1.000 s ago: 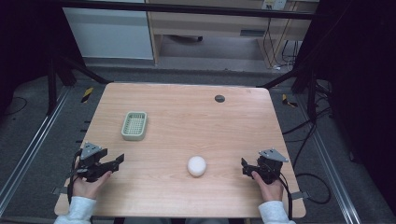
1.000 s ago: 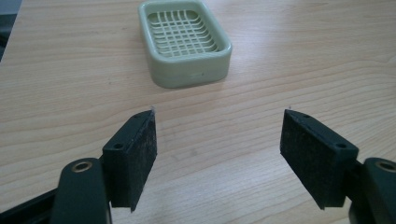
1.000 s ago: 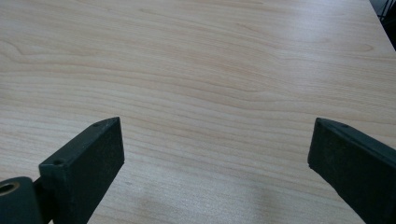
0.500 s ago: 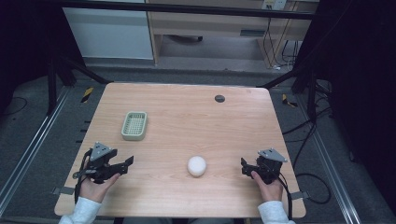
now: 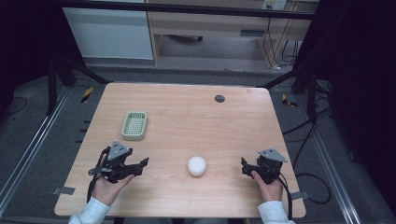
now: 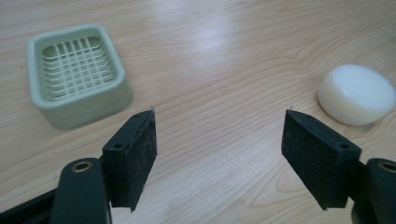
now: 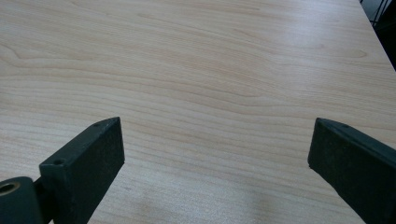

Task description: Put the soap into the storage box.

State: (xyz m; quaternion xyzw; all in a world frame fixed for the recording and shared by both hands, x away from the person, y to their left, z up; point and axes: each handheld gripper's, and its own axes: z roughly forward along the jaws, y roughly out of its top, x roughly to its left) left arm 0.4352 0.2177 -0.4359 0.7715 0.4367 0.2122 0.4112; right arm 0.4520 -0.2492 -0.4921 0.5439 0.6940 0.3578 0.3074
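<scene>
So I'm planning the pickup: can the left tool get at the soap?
Probably yes: the left tool is open, and bare table lies between it and the soap.

– What's under my tongs?

– A table point(image 5: 187, 112) of pale wood grain, smooth, with a soft sheen where the light falls toward its far edge.

– And the tray point(image 6: 77, 74)?

– Pale green plastic, moulded, with a grid floor; satin, slightly glossy on its rim.

– The puck point(image 6: 357, 93)?

– White, waxy-looking and matt, with smooth rounded edges.

– My own left gripper point(image 6: 219, 140)?

– Its pads point(image 6: 142, 158) are black and rough like foam or rubber, on smooth dark plastic arms. My right gripper point(image 7: 215, 158) looks matt black too.
</scene>
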